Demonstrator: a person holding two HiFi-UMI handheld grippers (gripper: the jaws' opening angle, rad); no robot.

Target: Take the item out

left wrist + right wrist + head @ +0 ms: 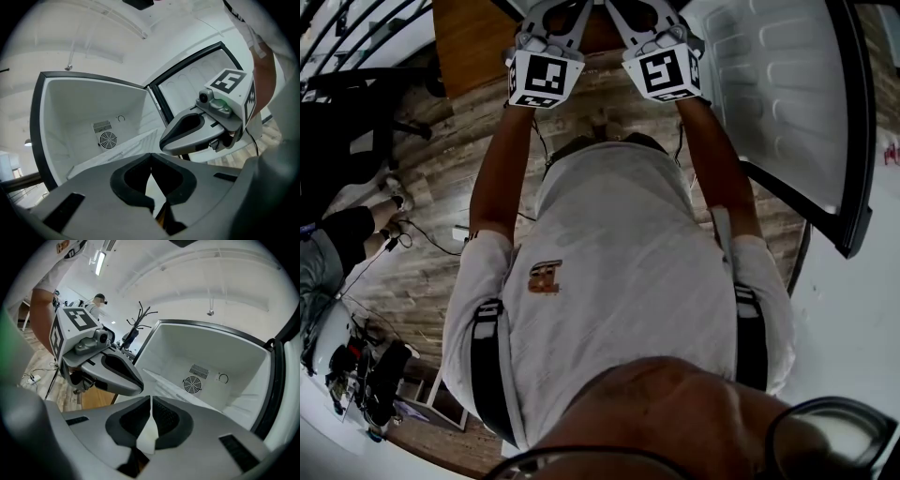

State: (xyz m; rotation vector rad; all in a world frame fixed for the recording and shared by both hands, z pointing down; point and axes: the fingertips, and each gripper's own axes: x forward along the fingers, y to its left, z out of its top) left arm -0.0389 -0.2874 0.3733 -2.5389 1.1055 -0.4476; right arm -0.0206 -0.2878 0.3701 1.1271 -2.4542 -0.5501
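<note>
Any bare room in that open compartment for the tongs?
Yes: the cavity above the shelf, out to the fan grille, looks bare. Crowded out front, where the left tongs and right tongs sit side by side, shut. Below the shelf is hidden.

Both tongs, left (151,165) and right (151,408), closed, empty.

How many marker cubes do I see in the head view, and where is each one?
2. The left gripper's cube is at top, left of centre; the right gripper's cube is beside it on the right. None seems hidden.
</note>
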